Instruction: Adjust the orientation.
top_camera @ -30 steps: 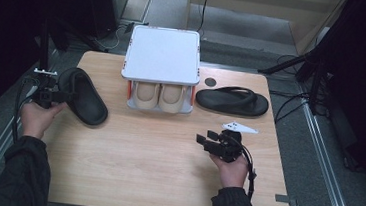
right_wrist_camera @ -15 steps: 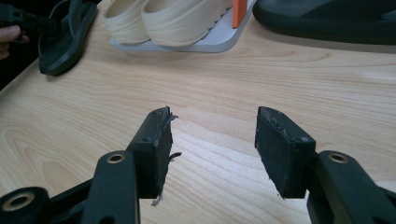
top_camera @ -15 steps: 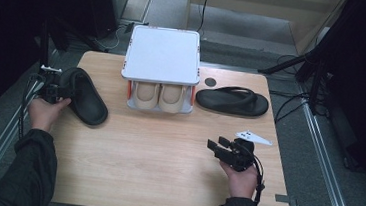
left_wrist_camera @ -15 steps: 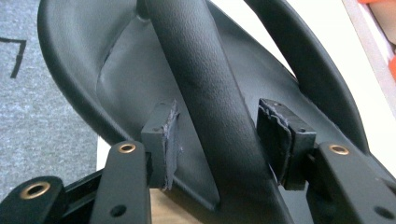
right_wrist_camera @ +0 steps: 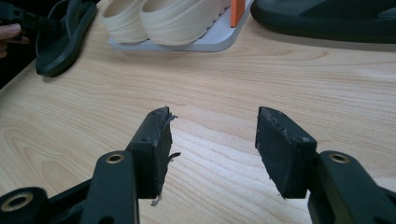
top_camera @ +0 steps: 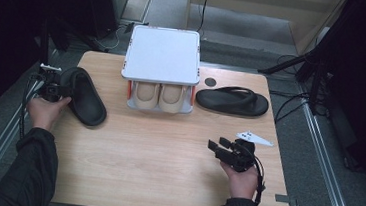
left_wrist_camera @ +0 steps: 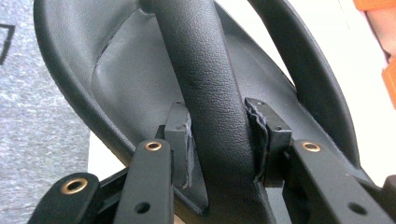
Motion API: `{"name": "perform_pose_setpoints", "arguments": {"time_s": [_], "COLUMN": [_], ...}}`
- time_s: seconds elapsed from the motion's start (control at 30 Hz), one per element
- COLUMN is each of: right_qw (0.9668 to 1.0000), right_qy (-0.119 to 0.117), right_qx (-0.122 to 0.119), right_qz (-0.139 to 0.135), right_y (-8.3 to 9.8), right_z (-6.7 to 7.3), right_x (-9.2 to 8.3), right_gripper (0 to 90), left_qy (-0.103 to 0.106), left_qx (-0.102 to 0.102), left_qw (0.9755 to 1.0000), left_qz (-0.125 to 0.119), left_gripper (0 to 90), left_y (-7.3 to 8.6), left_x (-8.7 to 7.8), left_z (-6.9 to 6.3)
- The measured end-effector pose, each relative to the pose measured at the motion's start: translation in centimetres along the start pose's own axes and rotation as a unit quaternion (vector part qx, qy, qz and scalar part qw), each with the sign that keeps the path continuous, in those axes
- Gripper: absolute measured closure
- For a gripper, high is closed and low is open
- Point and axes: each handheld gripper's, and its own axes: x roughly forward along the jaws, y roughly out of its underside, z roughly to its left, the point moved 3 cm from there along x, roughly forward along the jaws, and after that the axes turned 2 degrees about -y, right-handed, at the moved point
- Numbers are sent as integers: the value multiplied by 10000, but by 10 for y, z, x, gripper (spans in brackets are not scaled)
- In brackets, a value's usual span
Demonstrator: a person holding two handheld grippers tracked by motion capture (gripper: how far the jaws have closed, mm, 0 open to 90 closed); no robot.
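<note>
Clamped on the strap [left_wrist_camera: 212, 88] of the black slide sandal [top_camera: 85, 96], the left gripper [top_camera: 57, 90] has just been closing its jaws, and in the left gripper view both pads touch the sides of the strap. This sandal lies at the left edge of the table [top_camera: 164, 181], partly over the edge, with its length going from far to near. It is not yet lifted, as far as I can see.

Right gripper [top_camera: 223, 149] is free: its jaws stand apart above the bare wood at the near right, with nothing between them.

I judge that the work is to put the shoes on the small shoe rack [top_camera: 162, 56] in the middle of the far side. The lower shelf already has a pair of cream shoes [top_camera: 160, 97], side by side. The white top plate is bare. So the grasp of the first black shoe is done, and what is left is to carry it to the rack. A black flip-flop [top_camera: 232, 101] lies just to the right of the rack, apart from it, and I think it is waiting too.

Nothing stands between the slide sandal and the rack. A round dark hole [top_camera: 210, 81] is in the table near the flip-flop. Cables lie on the floor around
</note>
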Motion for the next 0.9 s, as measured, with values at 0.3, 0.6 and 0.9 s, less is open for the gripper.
{"name": "perform_pose_setpoints", "arguments": {"time_s": [0.3, 0.6, 0.9], "right_qw": [10000, 10000, 9997], "right_qy": [6, -18, 104], "right_qx": [5, -12, -187], "right_qz": [-40, -64, -85], "right_y": [-1, -2, -7], "right_z": [-1, -1, 1], "right_x": [-1, -2, 0], "right_gripper": [462, 462, 464], "left_qy": [8, 189, 406], "left_qx": [-60, -144, -92], "left_qw": [10000, 9996, 9987], "left_qz": [-76, -172, -300], "left_gripper": [695, 696, 696], "left_y": [-1, -3, 0], "left_x": [-4, -14, -30], "left_z": [3, -3, -15]}}
